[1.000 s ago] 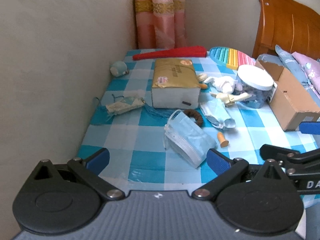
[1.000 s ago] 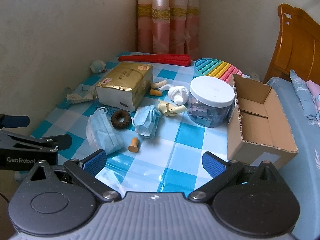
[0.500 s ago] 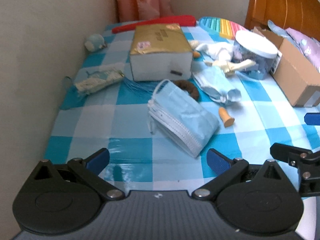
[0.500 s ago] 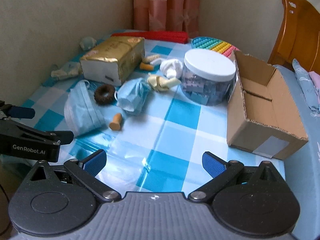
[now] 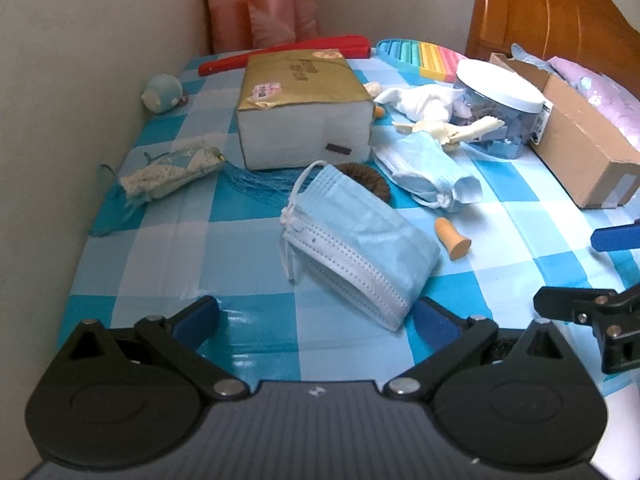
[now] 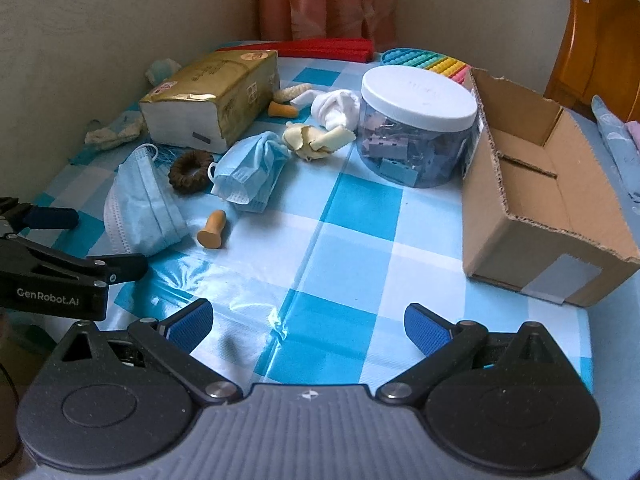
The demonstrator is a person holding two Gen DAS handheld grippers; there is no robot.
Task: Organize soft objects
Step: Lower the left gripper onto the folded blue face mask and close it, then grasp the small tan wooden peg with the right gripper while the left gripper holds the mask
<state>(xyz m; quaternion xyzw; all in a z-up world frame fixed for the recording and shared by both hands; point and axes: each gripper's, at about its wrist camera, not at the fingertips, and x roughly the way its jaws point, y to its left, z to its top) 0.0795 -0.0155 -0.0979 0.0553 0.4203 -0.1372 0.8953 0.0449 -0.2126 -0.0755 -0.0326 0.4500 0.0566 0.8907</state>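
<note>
Left gripper (image 5: 316, 316): we hold it spread wide, empty.
Folded pale-blue pleated face mask (image 5: 360, 248): just ahead on checked cloth.
Right gripper (image 6: 308, 320): spread, empty.
Risk: we pinch one ear loop; mask unfolds, drags orange foam earplug (image 5: 454, 238).

Legible text, one item: "GenRobot.AI", white lettering on the black side body of the left gripper (image 6: 52, 236), seen in the right wrist view at the left edge of the table (image 6: 360, 240).

Illegible markings:
- gold tissue pack (image 6: 212, 96), near the table's far left corner: printed characters on its top and side, and round stickers, too small and blurred to read.
- clear jar (image 6: 416, 128) with white lid, beside the cardboard box (image 6: 532, 216): faint embossing on the lid and a side label, not readable.
</note>
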